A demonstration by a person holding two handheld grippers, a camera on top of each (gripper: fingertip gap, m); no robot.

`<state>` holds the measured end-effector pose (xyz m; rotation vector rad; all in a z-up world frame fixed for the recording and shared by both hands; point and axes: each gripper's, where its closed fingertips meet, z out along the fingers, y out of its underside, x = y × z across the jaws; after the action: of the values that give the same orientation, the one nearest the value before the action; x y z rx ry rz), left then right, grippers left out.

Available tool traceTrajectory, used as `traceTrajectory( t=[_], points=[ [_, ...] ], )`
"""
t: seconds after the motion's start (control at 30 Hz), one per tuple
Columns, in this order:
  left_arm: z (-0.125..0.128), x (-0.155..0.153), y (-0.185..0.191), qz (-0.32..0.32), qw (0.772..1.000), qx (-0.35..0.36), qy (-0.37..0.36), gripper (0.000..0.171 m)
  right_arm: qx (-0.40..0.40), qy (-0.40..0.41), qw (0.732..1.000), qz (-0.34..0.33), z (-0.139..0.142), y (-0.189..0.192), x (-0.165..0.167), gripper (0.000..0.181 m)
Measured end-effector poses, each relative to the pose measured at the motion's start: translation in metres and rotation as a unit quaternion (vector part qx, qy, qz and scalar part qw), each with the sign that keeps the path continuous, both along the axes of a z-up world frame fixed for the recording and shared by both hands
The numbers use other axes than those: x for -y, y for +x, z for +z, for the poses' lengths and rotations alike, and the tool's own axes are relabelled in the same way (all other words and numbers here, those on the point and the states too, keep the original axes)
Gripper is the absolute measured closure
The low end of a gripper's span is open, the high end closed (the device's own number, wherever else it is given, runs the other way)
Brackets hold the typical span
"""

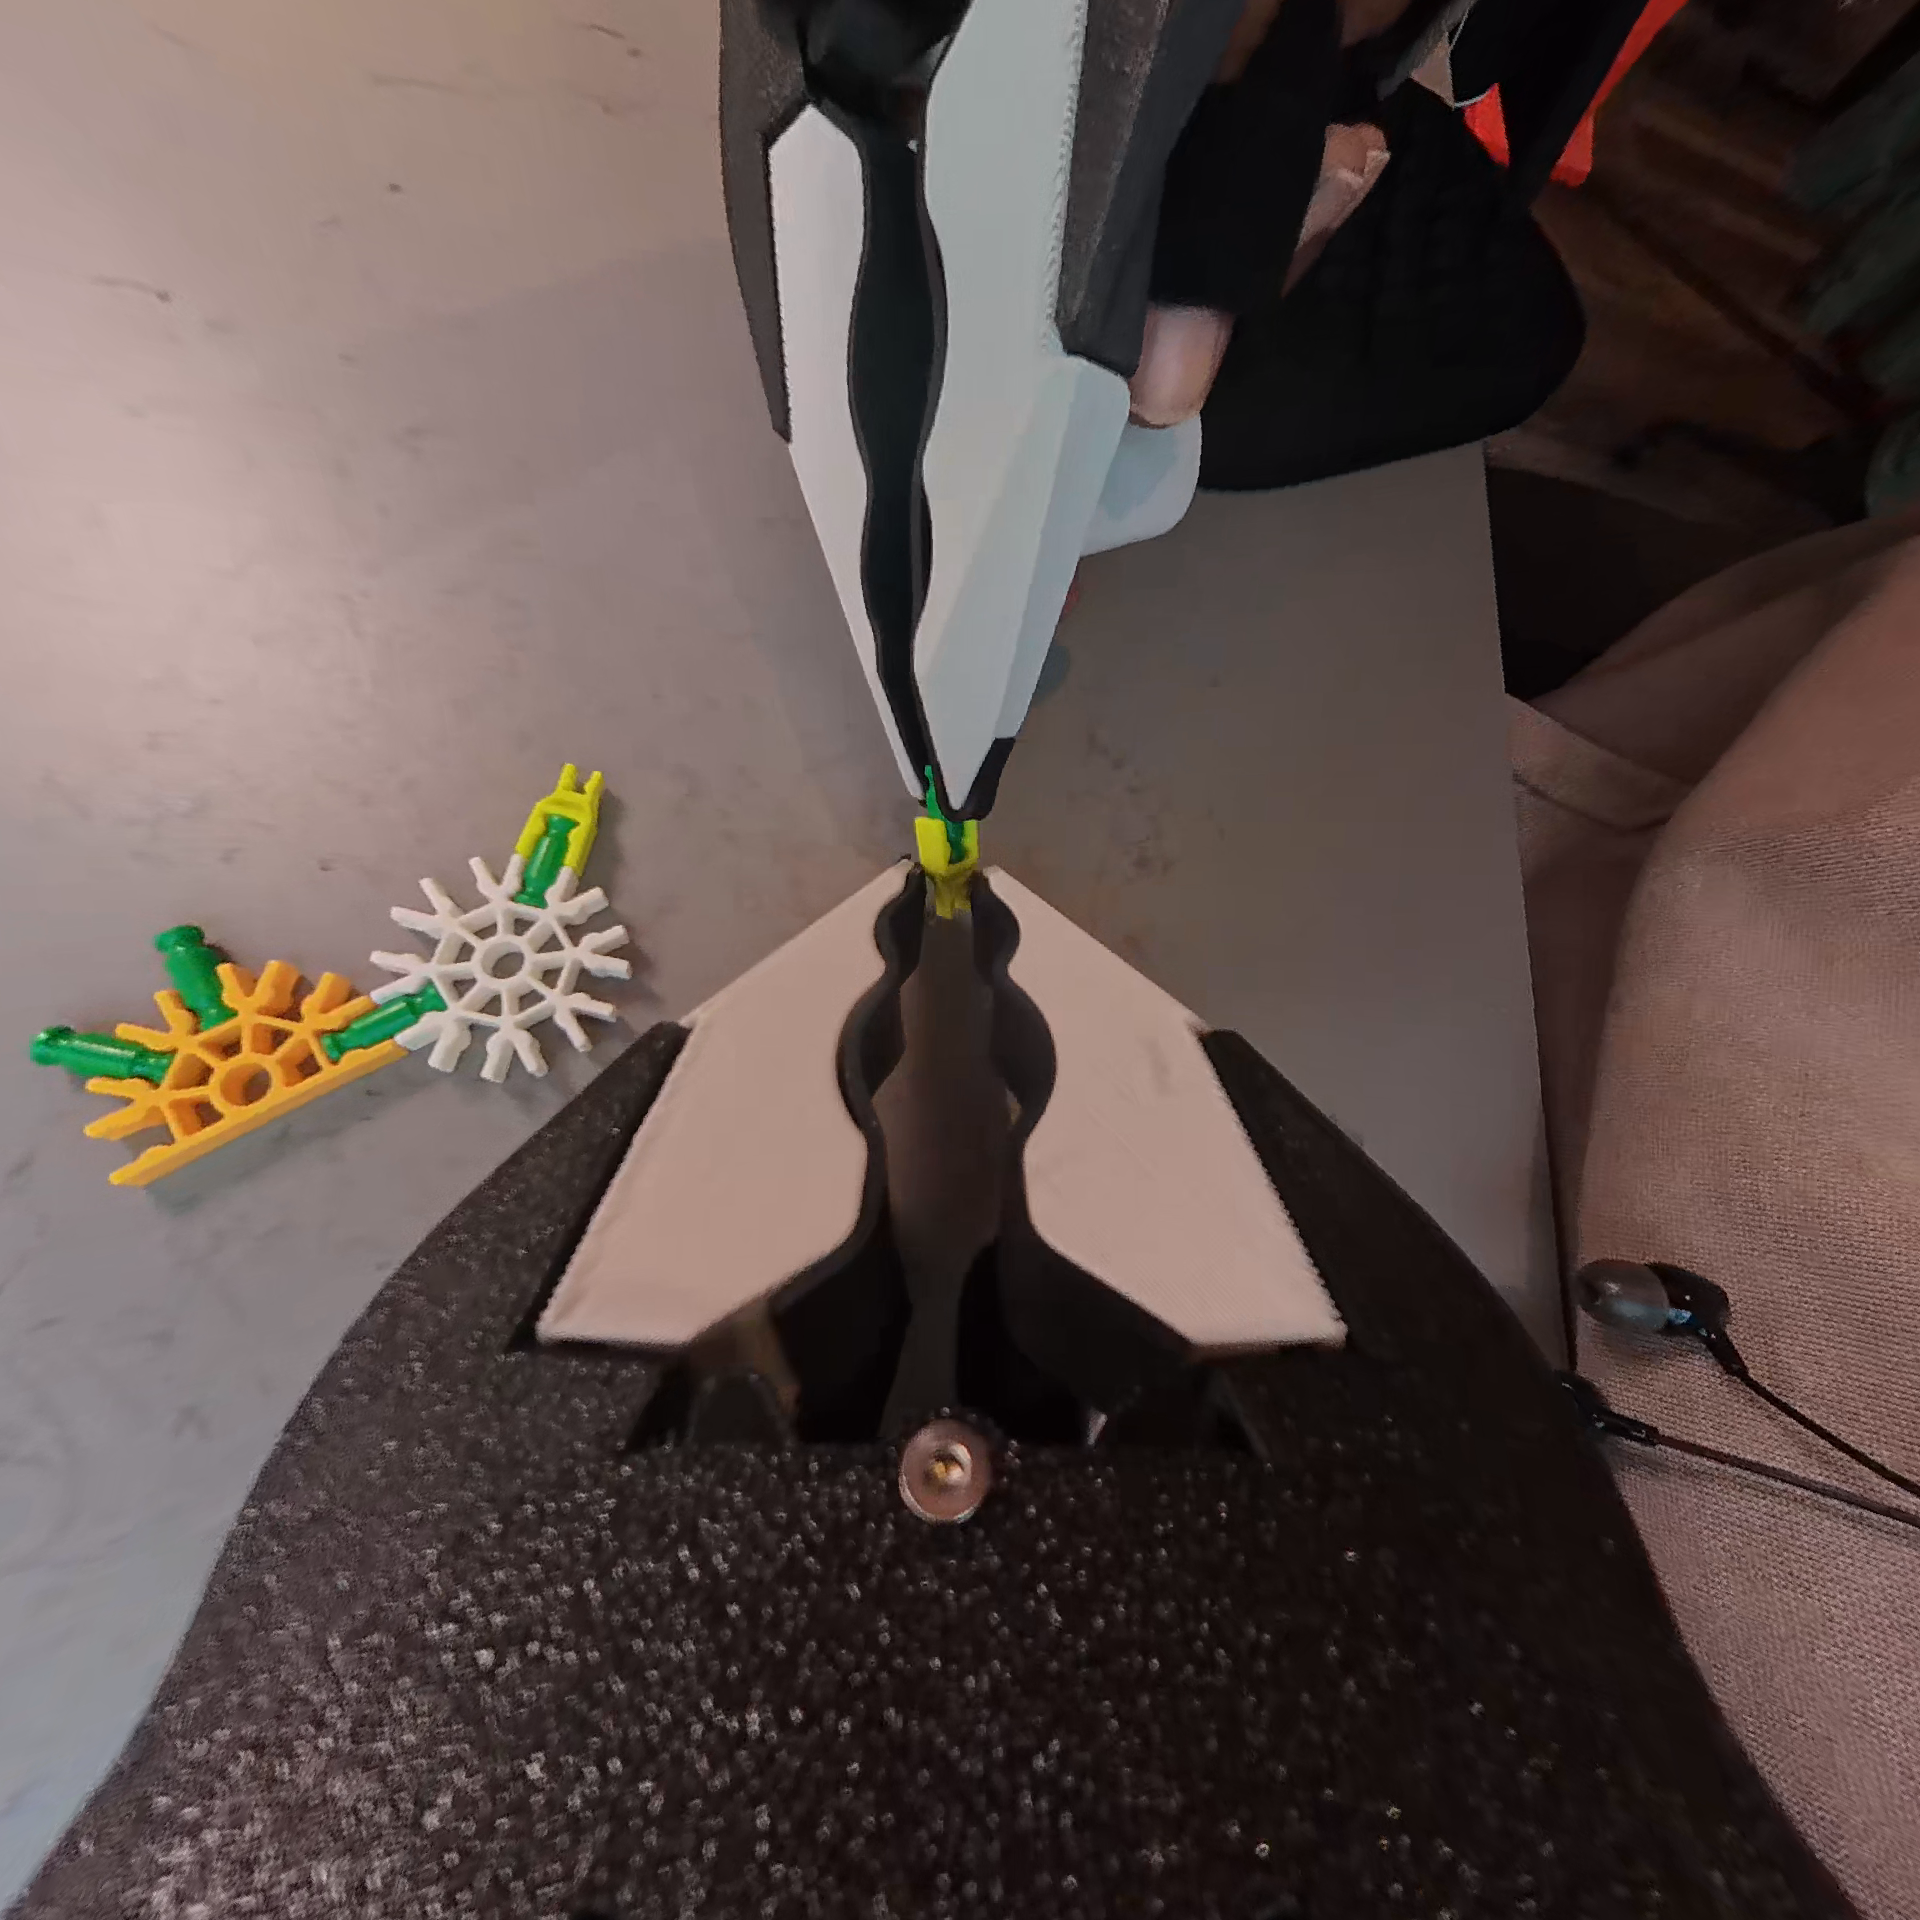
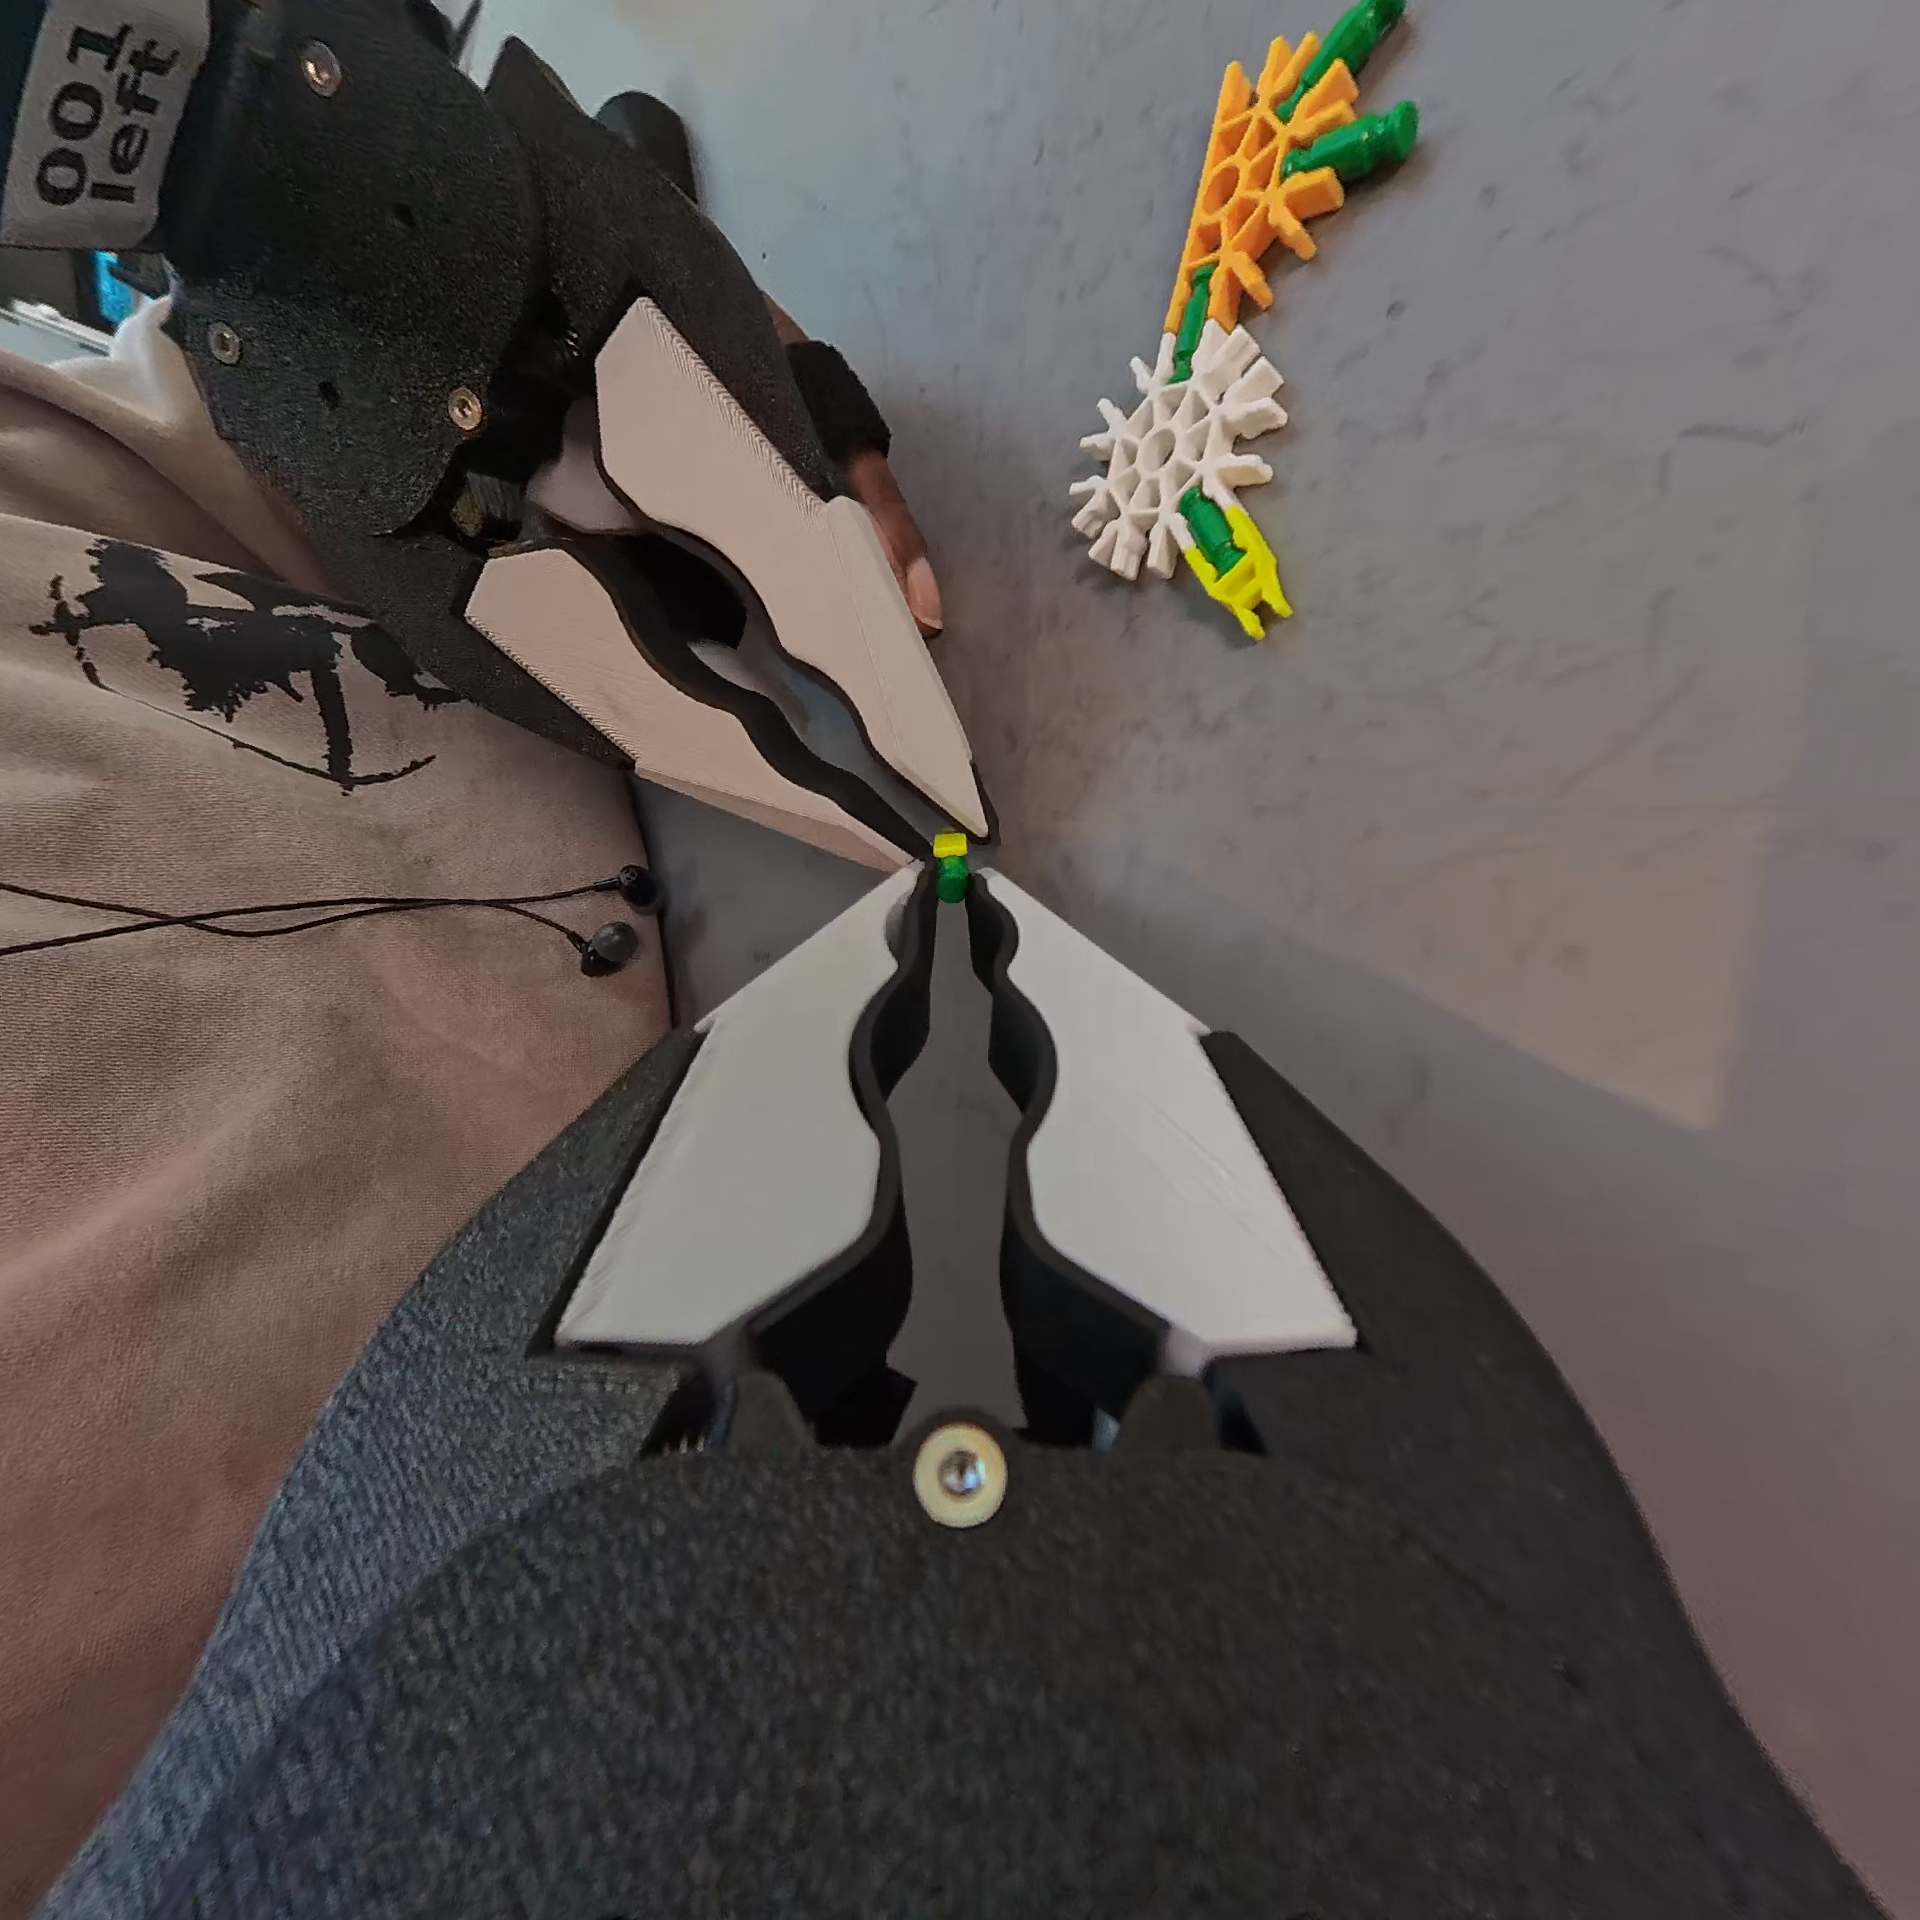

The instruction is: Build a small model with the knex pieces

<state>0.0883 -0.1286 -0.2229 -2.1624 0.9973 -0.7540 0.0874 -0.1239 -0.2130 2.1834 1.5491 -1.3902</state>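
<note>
Left gripper fingers clenched on a small yellow clip; right gripper fingers clenched on a short green rod, tips meeting above the table. Both pieces appear light, rigid, slippery plastic, best pinched mid-body. Assembled connector piece lies apart.

Your work surface is a grey, faintly mottled matte tabletop. You have one item lying flat on it: a plastic construction-toy assembly, comprising an orange fan-shaped connector, a white snowflake-shaped connector, short green rods and a yellow clip.
</note>
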Motion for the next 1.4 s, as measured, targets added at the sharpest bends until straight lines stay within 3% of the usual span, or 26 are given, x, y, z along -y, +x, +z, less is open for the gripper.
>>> traceTrajectory(
  t=[0.37,0.77,1.03,1.07,1.1,1.23,1.4],
  points=[
    [-0.004,-0.003,-0.008,-0.003,0.999,-0.043,0.027,0.165,0.083,-0.017,0.996,0.025,-0.011,-0.004,-0.005,0.177],
    [-0.006,-0.004,-0.008,0.021,0.996,-0.077,0.05,0.164,0.149,0.137,0.977,0.072,-0.013,-0.005,-0.003,0.176],
    [-0.006,-0.002,-0.011,0.039,0.991,-0.1,0.074,0.162,0.174,0.26,0.948,0.055,-0.012,-0.011,-0.009,0.175],
    [-0.006,-0.001,-0.01,0.033,0.991,-0.101,0.078,0.161,0.187,0.292,0.937,0.048,-0.013,-0.011,-0.015,0.181],
    [-0.006,0.004,-0.005,0.021,0.993,-0.092,0.074,0.171,0.172,0.335,0.925,0.052,-0.013,-0.017,-0.022,0.181],
    [-0.007,0.008,-0.002,0.014,0.985,-0.124,0.116,0.171,0.159,0.372,0.912,0.064,-0.013,-0.035,-0.013,0.181],
    [0.007,0.014,-0.015,0.011,0.994,-0.085,0.07,0.166,0.127,0.372,0.919,0.018,-0.005,-0.031,-0.021,0.181]
  ],
)
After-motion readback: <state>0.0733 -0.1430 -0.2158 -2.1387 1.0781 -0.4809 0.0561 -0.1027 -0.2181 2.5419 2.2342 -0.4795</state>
